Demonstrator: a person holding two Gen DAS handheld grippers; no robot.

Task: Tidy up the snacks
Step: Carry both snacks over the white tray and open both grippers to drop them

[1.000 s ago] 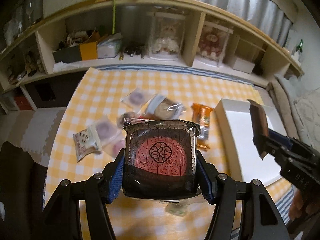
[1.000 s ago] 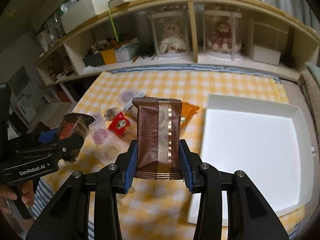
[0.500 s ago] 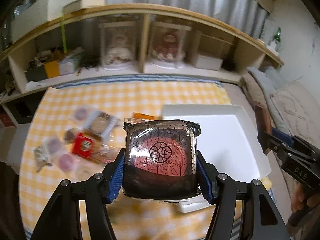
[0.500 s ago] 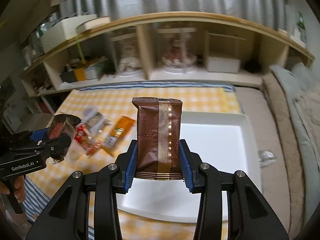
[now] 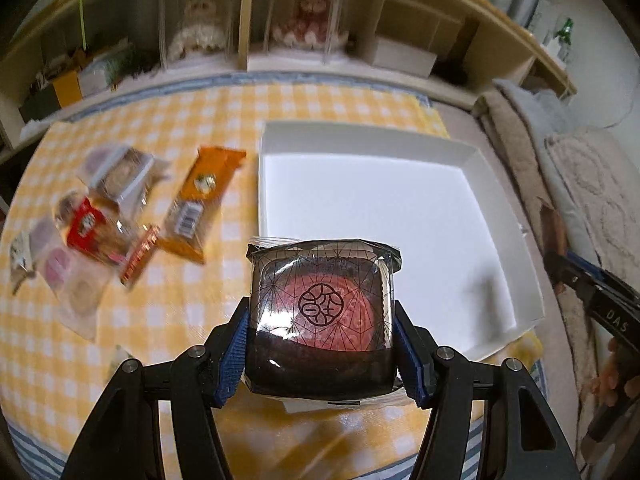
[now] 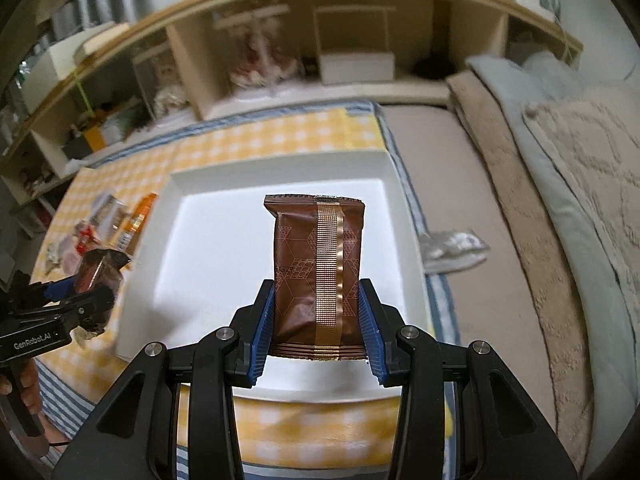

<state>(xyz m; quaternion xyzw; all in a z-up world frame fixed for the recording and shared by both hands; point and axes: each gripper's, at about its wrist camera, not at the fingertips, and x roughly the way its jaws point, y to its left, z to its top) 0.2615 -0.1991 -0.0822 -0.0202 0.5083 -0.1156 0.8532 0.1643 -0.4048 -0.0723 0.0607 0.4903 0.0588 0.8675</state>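
My left gripper (image 5: 322, 344) is shut on a clear-wrapped red cake in a black tray (image 5: 322, 312), held above the near left corner of the white box (image 5: 360, 136). My right gripper (image 6: 318, 320) is shut on a brown foil snack packet (image 6: 318, 264) with a gold stripe, upright over the white box (image 6: 280, 168). The left gripper (image 6: 90, 292) with the red cake (image 6: 94, 272) also shows at the left edge of the right wrist view. At the right edge of the left wrist view the right gripper's finger (image 5: 580, 276) shows.
Loose snacks lie left of the box on the yellow checked cloth (image 5: 132, 360): an orange packet (image 5: 200, 200), a red packet (image 5: 86, 226) and several clear-wrapped sweets (image 5: 116, 172). A shelf unit (image 5: 248, 12) stands behind. Bedding (image 6: 560, 184) and a crumpled wrapper (image 6: 452, 250) lie right of the box.
Both grippers have swept to the right, from over the snack pile to over the white box, and dropped a little. Each still holds its snack.
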